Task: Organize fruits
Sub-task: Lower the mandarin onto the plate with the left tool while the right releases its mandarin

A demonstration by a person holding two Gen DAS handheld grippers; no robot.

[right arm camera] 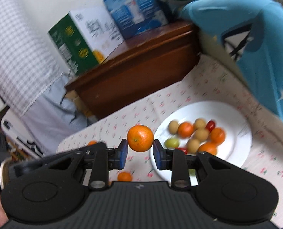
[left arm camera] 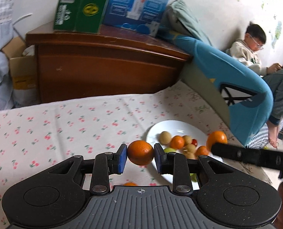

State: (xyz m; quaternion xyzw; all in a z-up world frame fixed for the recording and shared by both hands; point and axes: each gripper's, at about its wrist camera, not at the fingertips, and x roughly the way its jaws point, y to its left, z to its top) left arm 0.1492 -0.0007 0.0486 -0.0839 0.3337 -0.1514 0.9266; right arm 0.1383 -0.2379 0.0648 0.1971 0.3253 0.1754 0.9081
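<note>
1. Orange fruit fills both grips: the left tool [left arm camera: 140,155] is clamped on a mandarin [left arm camera: 140,152], its blue pads pressing the fruit's two sides, and the right tool [right arm camera: 140,148] is closed in the same way on a second mandarin [right arm camera: 140,138]. Neither has room to take anything more.
2. Both held fruits hang above the cherry-print cloth [left arm camera: 65,126] on the tabletop, clear of it.
3. The relation that counts is held fruit to white plate [right arm camera: 237,114]. In each wrist view the plate lies ahead and to the right of the tool, its near rim just beside the right-hand finger.
4. The plate already carries a mixed heap: small oranges, pale tan round fruits, a green one and red cherry tomatoes.
5. From the left wrist view, the right tool's black finger reaches in over the plate's right side with its mandarin, so the right hand looks the nearer to a drop there; this is a judgement.
6. A round fruit has no long axis, so grip angle matters little.
7. Hard to make out: both views are motion-blurred. The tools' bodies cut off the plate's near edge and partly hide loose oranges [right arm camera: 124,176] on the cloth.
</note>
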